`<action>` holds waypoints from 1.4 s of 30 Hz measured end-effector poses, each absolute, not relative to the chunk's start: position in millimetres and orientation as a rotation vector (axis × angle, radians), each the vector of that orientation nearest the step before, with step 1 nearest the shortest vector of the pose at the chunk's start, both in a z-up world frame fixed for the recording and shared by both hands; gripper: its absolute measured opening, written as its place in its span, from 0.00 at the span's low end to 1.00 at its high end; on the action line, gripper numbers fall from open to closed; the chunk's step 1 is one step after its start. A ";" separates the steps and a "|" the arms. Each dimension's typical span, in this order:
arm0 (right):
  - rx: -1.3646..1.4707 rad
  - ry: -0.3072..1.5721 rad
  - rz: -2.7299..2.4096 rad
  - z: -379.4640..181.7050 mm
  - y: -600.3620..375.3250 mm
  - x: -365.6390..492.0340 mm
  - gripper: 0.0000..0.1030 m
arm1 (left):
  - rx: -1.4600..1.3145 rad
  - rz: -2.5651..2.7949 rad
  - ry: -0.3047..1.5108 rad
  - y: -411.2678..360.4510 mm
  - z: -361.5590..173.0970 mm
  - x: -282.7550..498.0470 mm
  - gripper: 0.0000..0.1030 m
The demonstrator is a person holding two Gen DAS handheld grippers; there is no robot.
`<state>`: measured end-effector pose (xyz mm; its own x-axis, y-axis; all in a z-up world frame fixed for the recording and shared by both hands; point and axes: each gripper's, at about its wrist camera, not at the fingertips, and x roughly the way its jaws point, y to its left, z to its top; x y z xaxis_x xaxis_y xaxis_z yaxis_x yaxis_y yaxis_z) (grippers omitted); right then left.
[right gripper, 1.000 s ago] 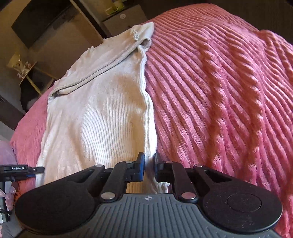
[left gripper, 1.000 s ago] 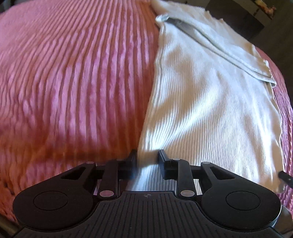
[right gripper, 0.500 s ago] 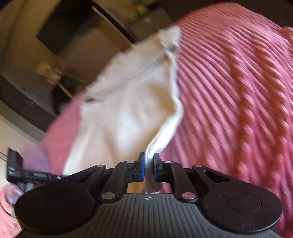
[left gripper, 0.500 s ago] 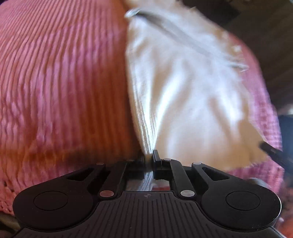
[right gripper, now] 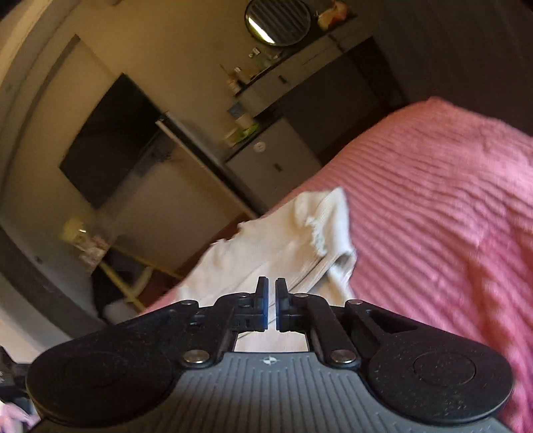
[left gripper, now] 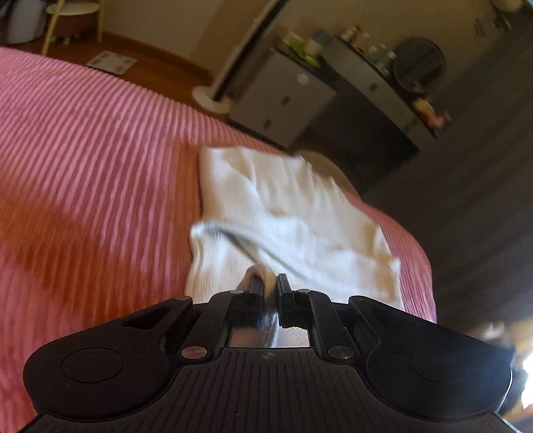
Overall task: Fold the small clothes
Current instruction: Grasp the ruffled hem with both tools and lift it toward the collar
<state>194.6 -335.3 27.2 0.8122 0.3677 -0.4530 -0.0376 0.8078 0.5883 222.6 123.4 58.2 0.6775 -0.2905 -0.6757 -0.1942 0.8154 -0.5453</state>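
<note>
A white ribbed garment (left gripper: 286, 216) lies on a pink ribbed bedspread (left gripper: 83, 166), its near part lifted and carried toward its far end. My left gripper (left gripper: 268, 283) is shut on a bunched hem corner of the garment. In the right wrist view the same garment (right gripper: 299, 246) rises in front of my right gripper (right gripper: 271, 289), whose jaws stand almost closed on the other hem edge. The cloth runs down between the fingers. The bedspread (right gripper: 433, 216) fills the right side there.
Past the bed's far edge stand a grey cabinet (left gripper: 283, 96) and a dark shelf with small items (left gripper: 383, 66). A dark screen (right gripper: 110, 140) and a round mirror (right gripper: 276, 20) hang on the wall. A yellow-legged stool (right gripper: 133, 276) stands on the floor.
The left gripper closed on the near hem. Both grippers lifted the hem and swept it forward over the garment, so the views now tilt up toward the room.
</note>
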 end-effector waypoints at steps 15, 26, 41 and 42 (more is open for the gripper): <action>-0.397 0.686 0.659 5.8 -240.1 107.2 0.61 | -0.619 -0.051 0.968 144.9 8.8 221.3 0.10; -0.480 0.659 0.663 -1.1 -204.8 117.4 0.05 | -0.565 -0.093 1.006 134.7 13.7 202.4 0.10; 0.129 0.667 0.121 -2.6 -292.8 250.8 0.08 | -0.623 0.006 0.855 159.4 22.4 261.5 0.21; 0.131 0.686 0.116 -9.0 -293.5 254.1 0.09 | -0.575 0.009 0.833 158.7 22.2 259.7 0.25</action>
<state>254.1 -293.5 -9.0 0.7678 0.1494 -0.6231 -0.0630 0.9853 0.1586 259.7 158.7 22.2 0.6816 -0.2119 -0.7003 -0.2277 0.8482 -0.4783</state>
